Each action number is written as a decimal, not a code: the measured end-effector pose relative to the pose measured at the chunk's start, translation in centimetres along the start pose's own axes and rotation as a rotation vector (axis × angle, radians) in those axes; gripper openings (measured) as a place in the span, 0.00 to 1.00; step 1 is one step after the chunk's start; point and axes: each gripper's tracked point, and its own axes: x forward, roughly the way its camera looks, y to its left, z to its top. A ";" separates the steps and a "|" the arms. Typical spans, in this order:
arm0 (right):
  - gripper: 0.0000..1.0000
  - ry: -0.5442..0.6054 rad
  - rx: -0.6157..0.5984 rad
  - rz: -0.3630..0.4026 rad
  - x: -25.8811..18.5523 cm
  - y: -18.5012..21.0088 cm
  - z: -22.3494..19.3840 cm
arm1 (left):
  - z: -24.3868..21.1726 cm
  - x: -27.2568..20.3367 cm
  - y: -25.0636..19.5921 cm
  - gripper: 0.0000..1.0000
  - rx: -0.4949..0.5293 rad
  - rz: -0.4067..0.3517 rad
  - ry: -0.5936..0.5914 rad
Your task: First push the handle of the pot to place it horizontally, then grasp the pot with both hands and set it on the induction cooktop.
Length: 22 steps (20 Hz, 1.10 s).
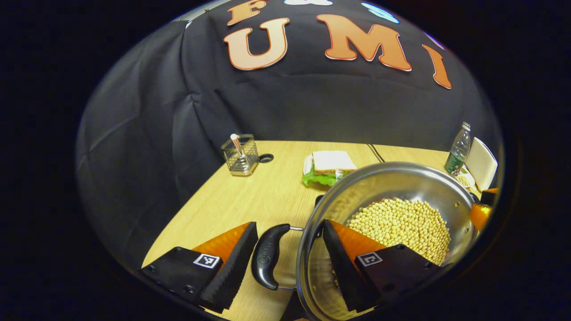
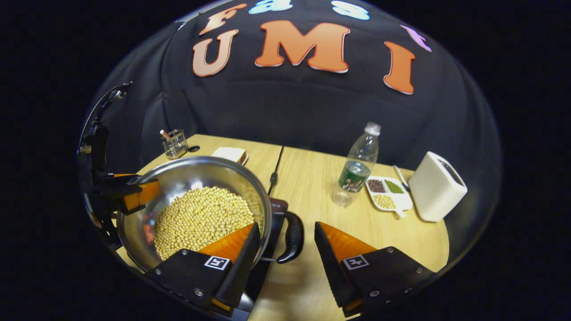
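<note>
Pot [image 1: 392, 209] of soybeans [image 1: 401, 227] sits on the dark induction cooktop [image 2: 279, 207], near the front of the tabletop [image 1: 267, 196]. Both side handles lie level.

Left gripper [image 1: 290, 263]: fingers spread wide, straddling the left handle [image 1: 267, 261] and the rim — one finger outside on the tabletop side, the other inside over the pot wall. No pinch visible.

Right gripper [image 2: 285, 254]: fingers likewise wide, the right handle [image 2: 292, 243] between them, one finger over the beans, neither pressing.

Judgement: the pot looks placed, or nearly so, though how squarely it sits on the cooktop is hard to tell.

Risks from here:
- An inside finger catching the rim on withdrawal could tip or drag the pot and spill beans.
- If the fingers close again unevenly, one side lifts first and the load shifts.
- A sideways pull could shove the pot toward the water bottle [image 2: 359, 165] or off the cooktop's edge.
</note>
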 end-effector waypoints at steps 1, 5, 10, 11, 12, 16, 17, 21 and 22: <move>0.78 -0.055 0.008 -0.004 -1.1 -0.7 1.3 | 1.4 -0.9 0.6 0.96 0.004 0.029 -0.044; 0.80 -0.282 0.013 -0.045 -6.6 -4.7 6.6 | 8.8 -7.1 1.7 0.99 -0.006 0.092 -0.291; 0.82 -0.496 -0.009 -0.074 -14.8 -9.2 10.3 | 14.8 -15.6 -0.7 0.95 -0.085 0.022 -0.499; 0.83 -0.541 -0.010 -0.081 -16.4 -10.2 11.1 | 15.8 -17.5 -1.3 0.95 -0.084 0.007 -0.532; 0.83 -0.577 -0.020 -0.095 -17.7 -11.0 11.7 | 16.6 -19.6 -1.7 0.99 -0.083 0.004 -0.566; 0.88 -0.620 -0.032 -0.147 -22.0 -15.2 12.4 | 18.0 -25.9 -4.0 0.99 -0.109 -0.060 -0.663; 0.89 -0.629 -0.023 -0.145 -22.8 -15.6 12.8 | 18.4 -27.1 -4.1 0.99 -0.109 -0.066 -0.680; 0.95 -0.670 -0.017 -0.182 -25.7 -19.0 14.1 | 19.7 -32.3 -6.0 0.99 -0.128 -0.113 -0.743; 0.95 -0.686 -0.009 -0.187 -26.6 -19.7 14.7 | 20.2 -33.6 -6.4 0.99 -0.131 -0.133 -0.765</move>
